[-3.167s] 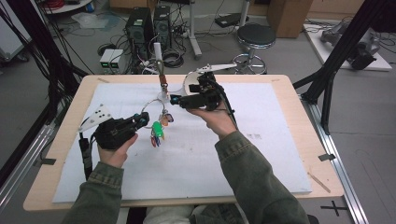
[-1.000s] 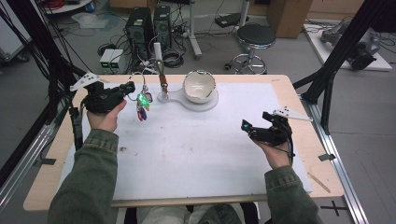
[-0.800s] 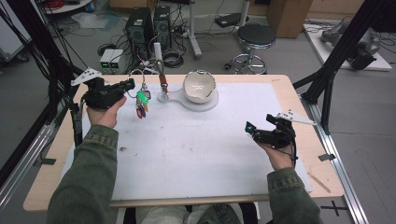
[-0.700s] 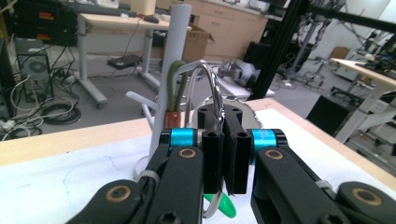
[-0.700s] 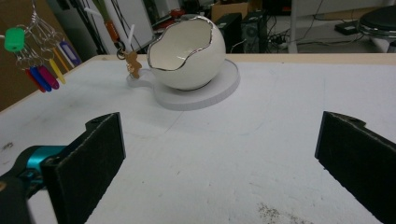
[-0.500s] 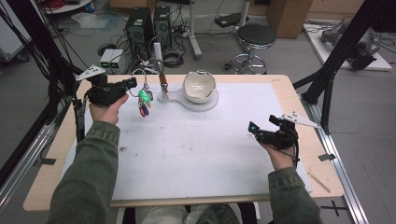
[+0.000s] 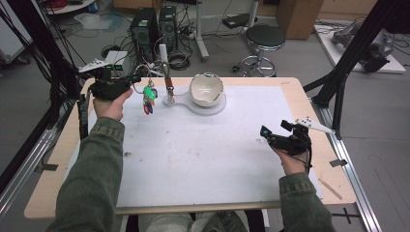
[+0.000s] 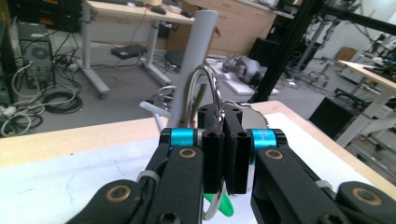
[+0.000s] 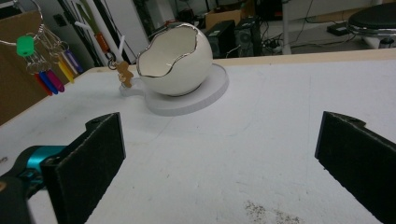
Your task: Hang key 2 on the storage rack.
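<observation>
Keyring (image 7: 148, 96), one, carrying several coloured tags, is hanging from the left gripper (image 7: 129, 80), whose jaws are clenching its metal ring (image 8: 208, 100) at the tabletop's (image 7: 193, 159) far left. Egg-shaped bowl (image 7: 206, 90), one, is sitting on one white stand (image 7: 193, 104). Right gripper (image 7: 270, 136), jaws spread and gripping nothing, is hovering near the right edge. Compared with half a second earlier, both grippers are sitting almost unchanged.

My left gripper (image 8: 223, 140) is black with cyan bands, and its silver key ring (image 8: 205, 93) carries green, blue, purple and yellow tags (image 9: 46, 70). At twelve o'clock sits a white, silver-rimmed egg-shaped bowl (image 7: 206, 90) on my white-covered, tan-edged worktop (image 7: 193, 159). My sleeves (image 7: 92, 179) are olive green.
</observation>
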`<state>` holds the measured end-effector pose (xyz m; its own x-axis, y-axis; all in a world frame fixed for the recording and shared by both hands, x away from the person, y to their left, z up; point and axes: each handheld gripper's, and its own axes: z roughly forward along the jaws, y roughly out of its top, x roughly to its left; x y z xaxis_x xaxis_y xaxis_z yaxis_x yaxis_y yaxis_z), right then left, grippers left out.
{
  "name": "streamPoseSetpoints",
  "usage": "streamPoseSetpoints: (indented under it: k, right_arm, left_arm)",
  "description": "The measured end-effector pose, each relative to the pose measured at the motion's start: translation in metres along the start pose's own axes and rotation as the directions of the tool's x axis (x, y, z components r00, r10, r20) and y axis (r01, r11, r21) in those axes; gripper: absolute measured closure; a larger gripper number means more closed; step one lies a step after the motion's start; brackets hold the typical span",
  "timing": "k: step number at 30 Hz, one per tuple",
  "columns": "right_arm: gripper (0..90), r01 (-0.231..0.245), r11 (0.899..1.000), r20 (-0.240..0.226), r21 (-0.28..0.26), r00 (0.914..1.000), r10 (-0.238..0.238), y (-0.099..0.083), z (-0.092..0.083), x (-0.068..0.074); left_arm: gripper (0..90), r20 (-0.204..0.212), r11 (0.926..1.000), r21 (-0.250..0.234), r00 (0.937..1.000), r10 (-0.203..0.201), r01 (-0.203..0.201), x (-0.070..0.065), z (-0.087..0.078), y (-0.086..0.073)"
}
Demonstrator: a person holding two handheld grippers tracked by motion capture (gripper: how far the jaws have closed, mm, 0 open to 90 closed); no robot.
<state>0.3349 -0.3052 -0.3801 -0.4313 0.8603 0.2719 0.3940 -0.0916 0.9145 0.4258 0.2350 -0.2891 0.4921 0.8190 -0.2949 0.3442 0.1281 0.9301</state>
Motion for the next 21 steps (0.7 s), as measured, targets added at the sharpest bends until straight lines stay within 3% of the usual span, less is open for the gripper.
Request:
streamPoseSetpoints:
  k: [10,21]
  right_arm:
    - [0.6,-0.013,1.000,0.004,-0.018,0.9999,0.013,0.001,0.000,-0.005]
    - [0.6,-0.021,0.999,0.006,-0.024,0.9998,0.021,0.001,-0.003,-0.009]
  left_arm:
    - [86.8,-0.055,0.9997,0.025,0.9985,0.008,-0.006,0.004,0.025,0.018]
    - [86.8,-0.099,0.9985,0.054,0.9951,-0.004,0.009,0.016,0.042,0.013]
